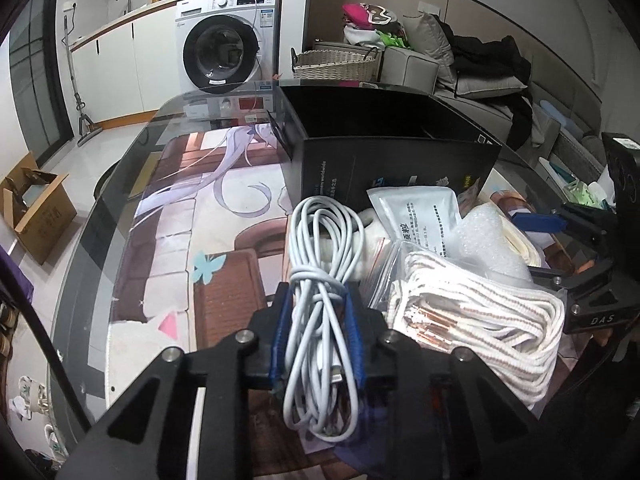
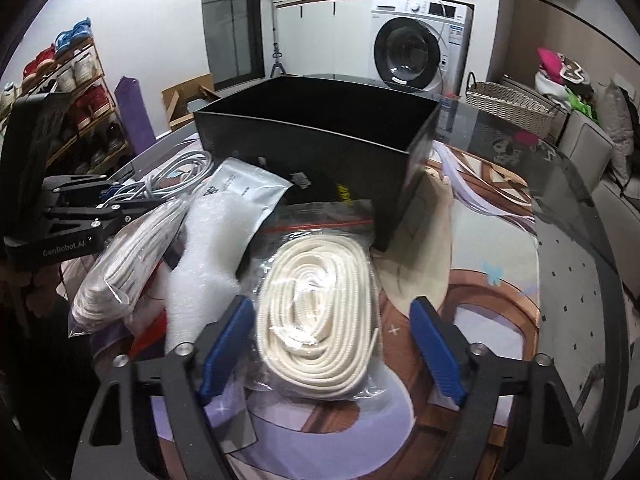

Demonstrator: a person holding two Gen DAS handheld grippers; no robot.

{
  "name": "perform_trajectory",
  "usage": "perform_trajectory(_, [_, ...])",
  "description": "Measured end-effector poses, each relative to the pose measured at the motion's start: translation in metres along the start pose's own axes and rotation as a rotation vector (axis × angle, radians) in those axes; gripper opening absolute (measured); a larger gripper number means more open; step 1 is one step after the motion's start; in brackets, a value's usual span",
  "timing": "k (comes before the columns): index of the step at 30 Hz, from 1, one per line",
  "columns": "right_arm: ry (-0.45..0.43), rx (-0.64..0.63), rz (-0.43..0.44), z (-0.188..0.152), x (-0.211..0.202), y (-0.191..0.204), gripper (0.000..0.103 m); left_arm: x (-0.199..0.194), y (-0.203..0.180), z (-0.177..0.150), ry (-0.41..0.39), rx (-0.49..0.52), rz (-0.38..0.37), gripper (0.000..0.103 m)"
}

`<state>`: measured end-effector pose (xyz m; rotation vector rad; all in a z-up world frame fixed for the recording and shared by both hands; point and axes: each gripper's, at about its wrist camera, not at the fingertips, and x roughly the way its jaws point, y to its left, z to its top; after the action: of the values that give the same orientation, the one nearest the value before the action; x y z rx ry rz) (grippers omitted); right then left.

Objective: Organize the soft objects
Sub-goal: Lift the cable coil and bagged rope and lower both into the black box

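My left gripper (image 1: 317,300) is shut on a bundled white cable (image 1: 320,240), its blue pads pressing both sides of the bundle. In the right wrist view this left gripper (image 2: 120,200) shows at the far left. My right gripper (image 2: 330,308) stands open around a cream rope coil in a clear bag (image 2: 320,312); the pads stay apart from the rope. A second bagged rope (image 1: 480,320) (image 2: 128,256), white foam (image 2: 208,240) and a silver pouch (image 2: 244,188) lie in a heap in front of the open black box (image 2: 320,120) (image 1: 380,120).
The heap lies on a printed mat (image 1: 208,216) over a round glass table (image 2: 572,248). Beyond stand a washing machine (image 1: 228,40), a wicker basket (image 1: 336,64) and a sofa with clothes (image 1: 480,64). A cardboard box (image 1: 36,208) sits on the floor at left.
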<state>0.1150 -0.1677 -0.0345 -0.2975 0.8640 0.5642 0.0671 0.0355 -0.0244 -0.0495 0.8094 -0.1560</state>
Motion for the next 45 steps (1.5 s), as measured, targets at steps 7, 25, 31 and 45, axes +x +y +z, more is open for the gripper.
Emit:
perform_trajectory(7, [0.006, 0.017, 0.043, 0.000, 0.002, 0.000, 0.059, -0.003, 0.001, -0.001, -0.020, 0.001, -0.001, 0.023])
perform_trajectory(25, [-0.078, 0.095, 0.071, -0.021, -0.024, -0.006, 0.036, -0.033, -0.001, -0.011, -0.129, -0.016, 0.022, 0.023])
perform_trajectory(31, [-0.140, 0.106, 0.069, -0.028, -0.044, -0.006, 0.035, -0.046, -0.009, -0.009, -0.173, -0.014, 0.029, 0.023])
perform_trajectory(45, [-0.303, 0.116, 0.118, -0.003, -0.106, 0.003, 0.035, -0.081, -0.021, 0.023, -0.281, -0.017, 0.013, 0.023])
